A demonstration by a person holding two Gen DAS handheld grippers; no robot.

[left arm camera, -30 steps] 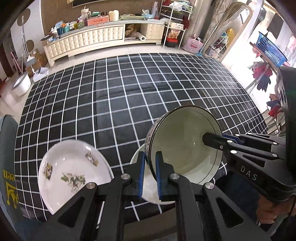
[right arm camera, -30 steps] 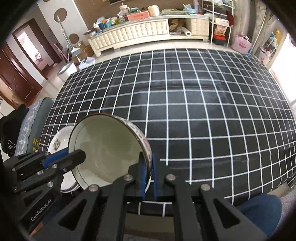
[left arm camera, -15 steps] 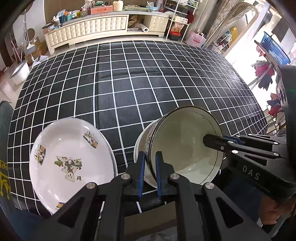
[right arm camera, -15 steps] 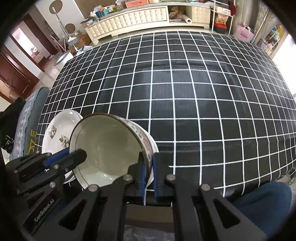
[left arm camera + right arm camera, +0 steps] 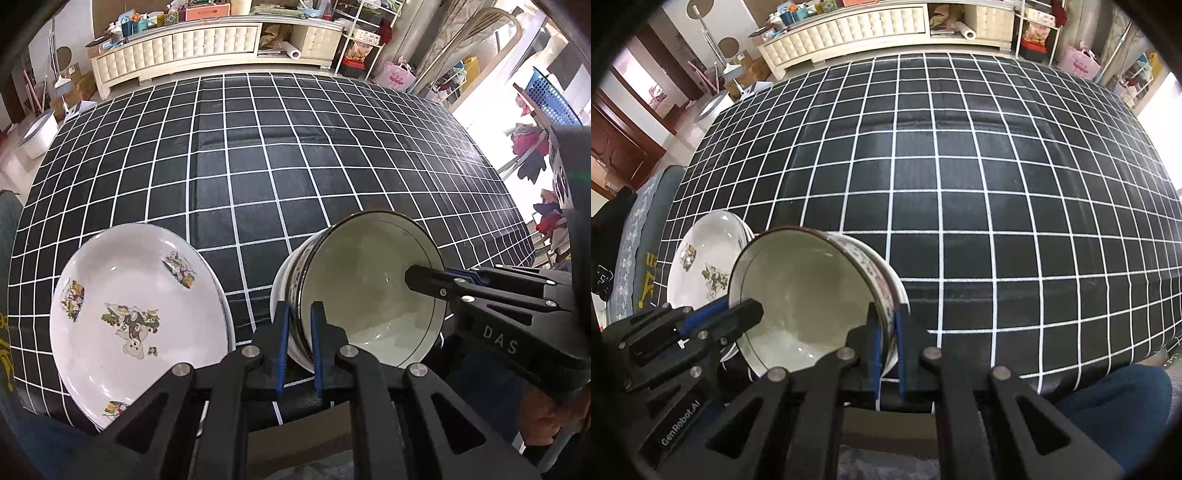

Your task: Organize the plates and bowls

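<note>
Far left, near edge of the bench: the flowered plate is now seen lying flat on the checked cloth, much fuller in the left wrist view than a second ago, when only part of it showed. Just right of it, the bowl is held tilted, rim turned toward the cameras, and has been brought down and nearer to the bench edge since a second ago. A second white rim is seen just under its left wall, so it is judged to be going onto another bowl; actual contact cannot be told.

The left gripper is closed on the bowl's left wall, blue pads either side of the rim. The right gripper is clamped on the opposite wall of the bowl, the plate showing behind at left.

Meaning for the task: nesting step is judged nearly done; levelling and release remain. Far half of the bench carries nothing.
</note>
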